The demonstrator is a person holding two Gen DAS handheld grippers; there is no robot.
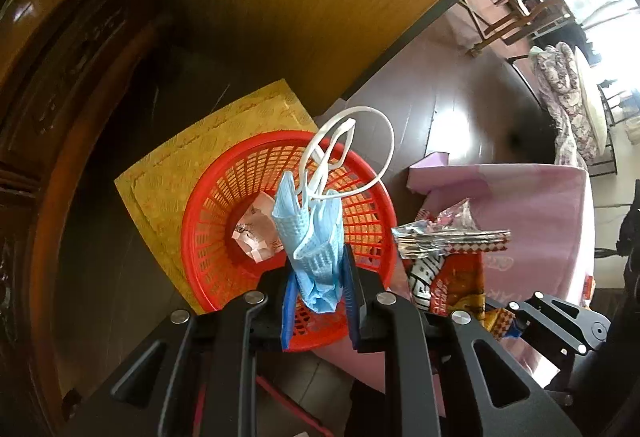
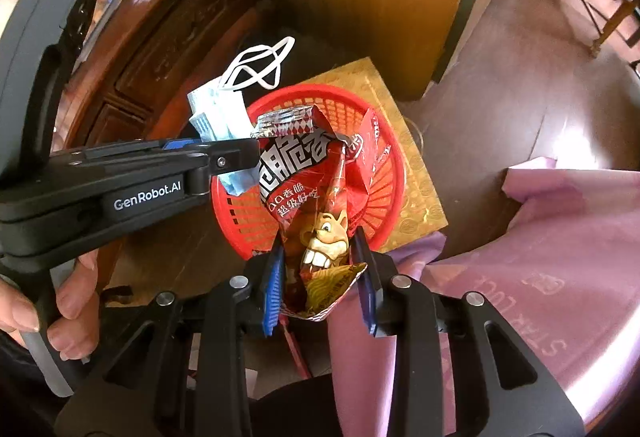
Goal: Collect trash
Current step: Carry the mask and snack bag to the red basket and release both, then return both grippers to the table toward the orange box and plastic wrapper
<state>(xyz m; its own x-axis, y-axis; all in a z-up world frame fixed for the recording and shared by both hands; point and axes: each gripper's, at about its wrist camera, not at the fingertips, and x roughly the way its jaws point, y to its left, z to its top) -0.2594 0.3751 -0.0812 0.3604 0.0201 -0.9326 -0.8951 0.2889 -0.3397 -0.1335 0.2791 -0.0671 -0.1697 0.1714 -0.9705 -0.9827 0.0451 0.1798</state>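
The left claw [image 1: 318, 285] is squeezed shut on a blue face mask [image 1: 310, 237]. The mask's white ear loops [image 1: 352, 153] stick up at 12 o'clock from the claw. The mask hangs over a red basket [image 1: 360, 213]. A crumpled bit of paper [image 1: 256, 233] already lies in the bottom of the basket. The basket sits on a yellow mat [image 1: 168, 189].

The right claw [image 2: 320, 269] pinches a red snack bag [image 2: 316, 205] with a cartoon lion on it. The bag is over the same basket, at 3 o'clock from the mask. Another red wrapper [image 2: 370, 153] lies inside the basket. A hand [image 2: 60, 301] holds the left claw's handle. A pink cloth [image 2: 560, 257] lies at 4 o'clock from the basket.
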